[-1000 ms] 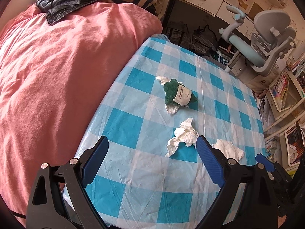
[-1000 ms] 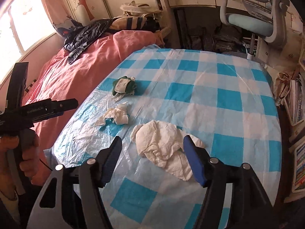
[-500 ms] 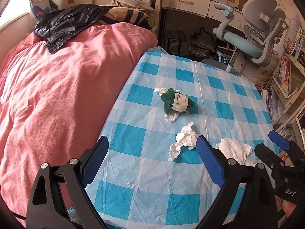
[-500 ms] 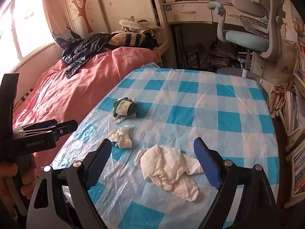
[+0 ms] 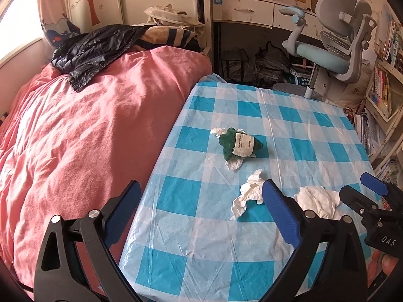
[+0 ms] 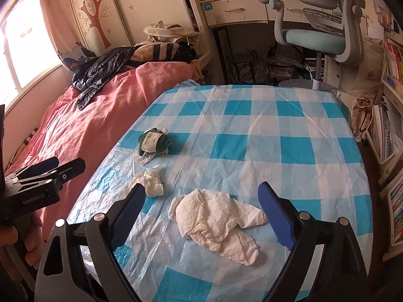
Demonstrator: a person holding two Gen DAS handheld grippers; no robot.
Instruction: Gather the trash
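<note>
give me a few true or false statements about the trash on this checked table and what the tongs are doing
1. The large crumpled tissue lies between the right tongs, untouched. True.
2. The left tongs grip the small tissue wad. False: they are open and hold nothing.
3. The green plush toy lies on the pink bedcover. False: it lies on the checked table.
4. A black bag lies on the bedcover. True.

Bedroom: bed with pink duvet (image 5: 83,136), checked table (image 6: 252,130), grey swivel chair (image 5: 337,32), desk with drawers (image 6: 234,10), bookshelves (image 6: 393,136), sunlit window (image 6: 22,45).
</note>
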